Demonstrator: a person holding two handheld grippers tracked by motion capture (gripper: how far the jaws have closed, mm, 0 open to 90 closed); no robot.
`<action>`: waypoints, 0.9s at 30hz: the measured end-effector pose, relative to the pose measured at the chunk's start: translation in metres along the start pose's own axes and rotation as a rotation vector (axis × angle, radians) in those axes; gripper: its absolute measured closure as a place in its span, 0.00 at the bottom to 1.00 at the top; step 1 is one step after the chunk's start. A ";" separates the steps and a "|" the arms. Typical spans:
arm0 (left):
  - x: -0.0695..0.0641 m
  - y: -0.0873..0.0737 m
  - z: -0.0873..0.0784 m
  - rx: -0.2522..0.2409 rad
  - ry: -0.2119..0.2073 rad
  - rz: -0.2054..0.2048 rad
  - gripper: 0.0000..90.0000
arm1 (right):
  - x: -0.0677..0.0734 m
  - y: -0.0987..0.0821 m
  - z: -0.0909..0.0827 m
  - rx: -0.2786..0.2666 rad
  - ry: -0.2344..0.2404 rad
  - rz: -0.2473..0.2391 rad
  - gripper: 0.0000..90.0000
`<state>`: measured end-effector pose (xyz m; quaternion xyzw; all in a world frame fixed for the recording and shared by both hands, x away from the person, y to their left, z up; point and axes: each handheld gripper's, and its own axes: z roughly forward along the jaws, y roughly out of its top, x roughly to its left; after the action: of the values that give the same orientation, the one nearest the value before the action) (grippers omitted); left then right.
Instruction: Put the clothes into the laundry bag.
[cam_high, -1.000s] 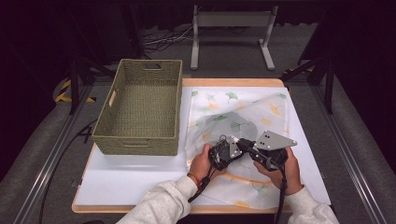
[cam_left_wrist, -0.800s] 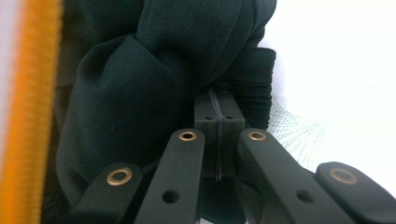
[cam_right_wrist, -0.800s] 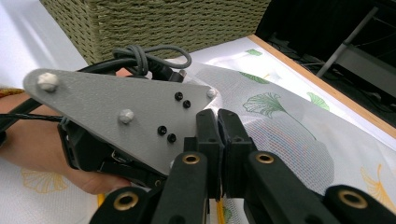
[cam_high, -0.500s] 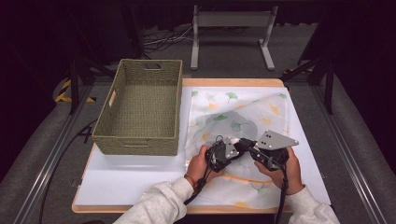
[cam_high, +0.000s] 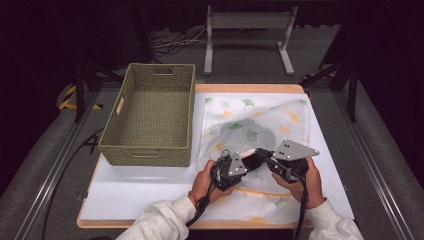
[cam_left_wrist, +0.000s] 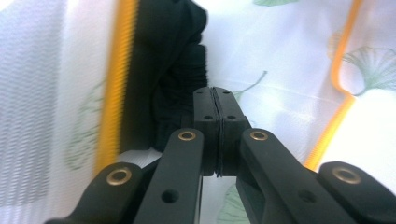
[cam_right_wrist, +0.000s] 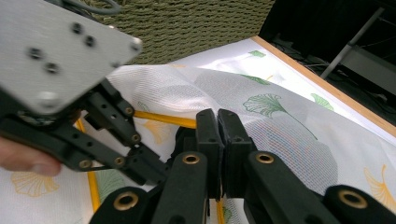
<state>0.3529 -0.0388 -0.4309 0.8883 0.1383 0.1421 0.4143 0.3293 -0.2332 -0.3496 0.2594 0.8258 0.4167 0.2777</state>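
Your right claw (cam_right_wrist: 217, 116) is sitting with its two black jaws pressed together over the white mesh bag (cam_right_wrist: 280, 135), which is printed with green and yellow ginkgo leaves. Your left claw (cam_right_wrist: 140, 161) is reaching in from the left under its grey plate. The woven basket (cam_right_wrist: 196, 28) is standing behind, and the worktop (cam_right_wrist: 327, 91) edge is running along the right.

Sheer ginkgo-print mesh bag (cam_high: 260, 125), flat on table

Bright tabletop amid dark surroundings; blurred, overexposed close-ups
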 end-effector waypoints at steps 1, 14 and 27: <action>-0.001 0.001 0.003 0.009 0.003 0.019 0.99 | 0.000 0.000 0.001 0.001 0.001 0.000 0.99; 0.000 0.006 0.042 0.101 0.118 0.047 1.00 | -0.002 0.000 0.000 0.001 -0.004 0.006 0.99; 0.007 0.011 0.048 0.107 0.155 -0.001 1.00 | 0.001 0.002 -0.001 0.003 -0.004 0.002 0.99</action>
<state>0.3787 -0.0769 -0.4511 0.8954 0.1777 0.2026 0.3545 0.3284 -0.2323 -0.3469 0.2614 0.8256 0.4153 0.2783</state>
